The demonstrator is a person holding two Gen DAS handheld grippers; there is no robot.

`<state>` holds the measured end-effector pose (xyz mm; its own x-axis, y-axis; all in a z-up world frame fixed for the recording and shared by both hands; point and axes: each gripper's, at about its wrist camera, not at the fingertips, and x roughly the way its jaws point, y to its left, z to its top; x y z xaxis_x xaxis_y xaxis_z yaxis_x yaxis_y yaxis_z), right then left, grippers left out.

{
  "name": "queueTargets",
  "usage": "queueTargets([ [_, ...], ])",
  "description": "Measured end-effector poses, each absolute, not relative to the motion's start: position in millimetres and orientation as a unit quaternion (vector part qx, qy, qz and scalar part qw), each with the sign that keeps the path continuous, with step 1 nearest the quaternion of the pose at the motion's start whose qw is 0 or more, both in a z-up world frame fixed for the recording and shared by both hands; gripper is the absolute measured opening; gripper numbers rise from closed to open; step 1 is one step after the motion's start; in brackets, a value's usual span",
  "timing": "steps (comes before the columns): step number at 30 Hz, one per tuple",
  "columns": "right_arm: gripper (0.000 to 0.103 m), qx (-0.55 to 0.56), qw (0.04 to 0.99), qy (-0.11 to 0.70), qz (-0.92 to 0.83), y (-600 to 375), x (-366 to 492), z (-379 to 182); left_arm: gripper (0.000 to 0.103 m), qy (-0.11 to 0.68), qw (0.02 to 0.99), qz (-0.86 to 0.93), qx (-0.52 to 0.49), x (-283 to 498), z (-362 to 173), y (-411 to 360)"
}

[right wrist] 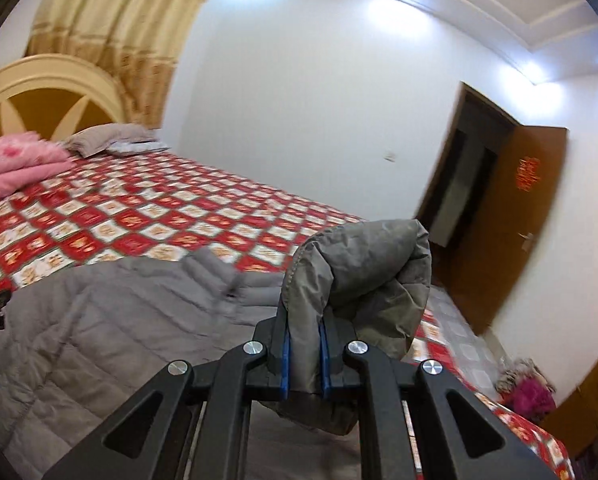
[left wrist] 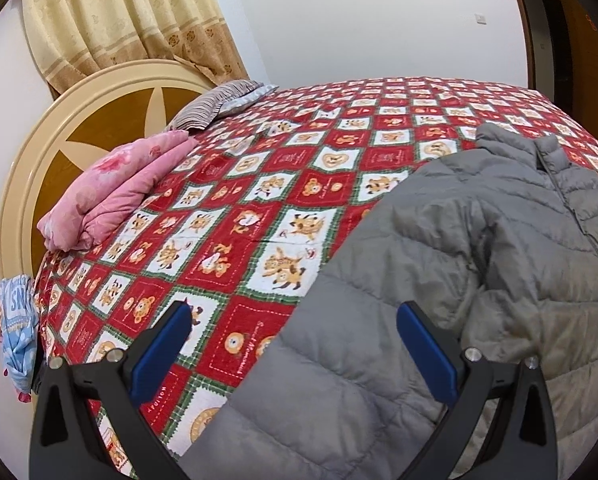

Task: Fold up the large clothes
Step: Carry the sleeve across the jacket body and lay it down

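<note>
A grey quilted puffer jacket point(left wrist: 479, 264) lies spread on the bed, collar toward the far side. My left gripper point(left wrist: 295, 328) is open and empty, hovering above the jacket's left sleeve and the bedspread. In the right wrist view the jacket's body point(right wrist: 111, 320) lies flat at the left. My right gripper point(right wrist: 305, 344) is shut on the end of a jacket sleeve point(right wrist: 359, 276) and holds it raised above the bed; the cuff bulges past the blue pads point(right wrist: 286, 356).
The bed has a red and white checked bedspread point(left wrist: 259, 200). A folded pink quilt point(left wrist: 115, 196) and a striped pillow point(left wrist: 219, 104) lie by the round headboard point(left wrist: 31, 160). A blue cloth point(left wrist: 17, 336) hangs off the bed's left edge. A brown door point(right wrist: 515, 216) stands open at the right.
</note>
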<state>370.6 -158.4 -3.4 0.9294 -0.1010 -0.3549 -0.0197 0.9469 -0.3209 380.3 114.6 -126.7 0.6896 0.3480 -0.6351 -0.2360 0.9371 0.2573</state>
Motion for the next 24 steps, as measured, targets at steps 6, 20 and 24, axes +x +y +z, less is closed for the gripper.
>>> queueTargets([
  [6, 0.010, -0.165, 0.961, 0.219, 0.035, -101, 399, -52, 0.103, 0.361, 0.914, 0.168, 0.081, 382, -126, 124],
  [20, 0.036, -0.145, 0.919, 0.346, 0.125, -47, 427, -147, 0.103, 0.361, 0.911, 0.170, 0.101, 389, -115, 111],
  [24, 0.066, -0.110, 0.919, 0.338, 0.171, -63, 404, -124, 0.103, 0.346, 0.920, 0.157, 0.092, 393, -97, 90],
])
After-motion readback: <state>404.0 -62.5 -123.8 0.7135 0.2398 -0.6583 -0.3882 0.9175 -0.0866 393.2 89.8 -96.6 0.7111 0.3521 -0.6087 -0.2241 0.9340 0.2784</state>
